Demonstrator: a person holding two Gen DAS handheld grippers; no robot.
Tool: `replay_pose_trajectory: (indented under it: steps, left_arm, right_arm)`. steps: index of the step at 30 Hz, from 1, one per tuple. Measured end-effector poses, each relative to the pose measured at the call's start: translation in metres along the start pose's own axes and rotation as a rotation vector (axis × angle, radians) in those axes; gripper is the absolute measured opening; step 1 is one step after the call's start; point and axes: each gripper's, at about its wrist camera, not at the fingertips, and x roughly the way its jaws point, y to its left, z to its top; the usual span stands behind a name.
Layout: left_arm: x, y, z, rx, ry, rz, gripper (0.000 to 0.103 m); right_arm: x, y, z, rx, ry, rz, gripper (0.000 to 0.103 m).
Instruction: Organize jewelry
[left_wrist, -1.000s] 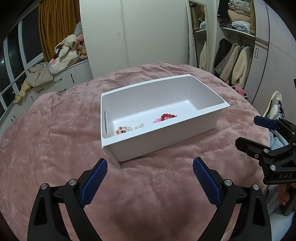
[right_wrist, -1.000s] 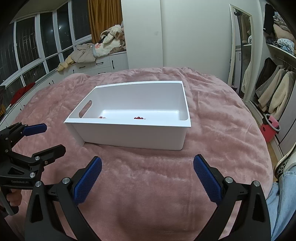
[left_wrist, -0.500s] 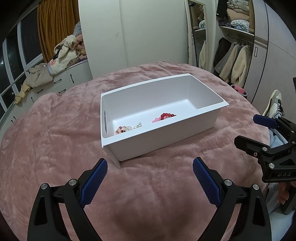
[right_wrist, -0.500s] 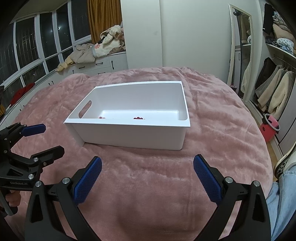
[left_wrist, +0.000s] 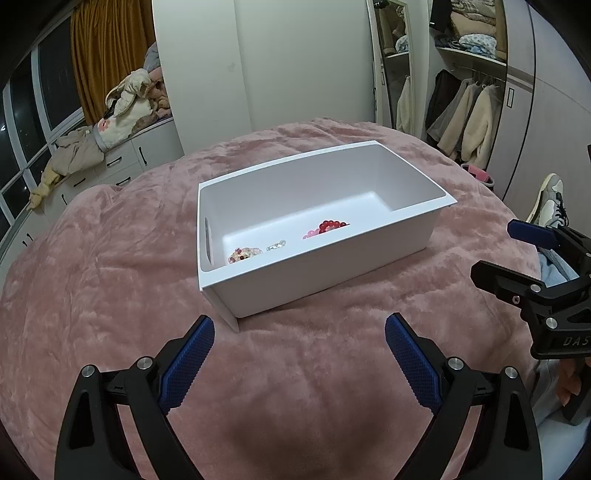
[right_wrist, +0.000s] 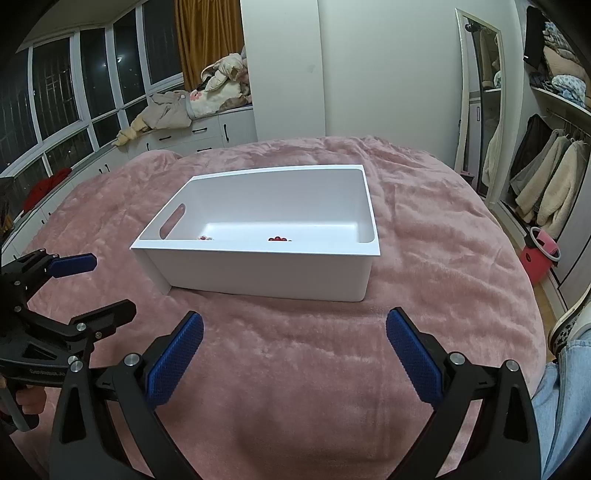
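A white plastic bin (left_wrist: 332, 273) stands on a pink plush blanket (left_wrist: 110, 280); it also shows in the right wrist view (right_wrist: 266, 269). Inside lie a red bead bracelet (left_wrist: 331, 225), a pink bead piece (left_wrist: 310, 233), a small silver piece (left_wrist: 276, 245) and a pale multicoloured bead bracelet (left_wrist: 242, 254). The red beads (right_wrist: 277, 239) barely show over the rim in the right wrist view. My left gripper (left_wrist: 299, 343) is open and empty, in front of the bin. My right gripper (right_wrist: 294, 338) is open and empty, also in front of the bin.
The right gripper shows at the right edge of the left wrist view (left_wrist: 517, 251); the left gripper shows at the left edge of the right wrist view (right_wrist: 92, 284). Drawers with piled clothes (right_wrist: 207, 92) stand behind; a wardrobe with coats (left_wrist: 465, 122) is at the right.
Almost nothing has moved. Both grippers stay open in front of the bin, with only a slight drift.
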Motion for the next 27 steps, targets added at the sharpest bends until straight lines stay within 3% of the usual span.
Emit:
replay_pose_trajectory:
  steps: [27]
  left_arm:
    - [0.0015, -0.0082, 0.0020, 0.015, 0.006, 0.024, 0.095]
  right_arm:
    - [-0.0047, 0.0005, 0.0011, 0.002, -0.016, 0.000, 0.098]
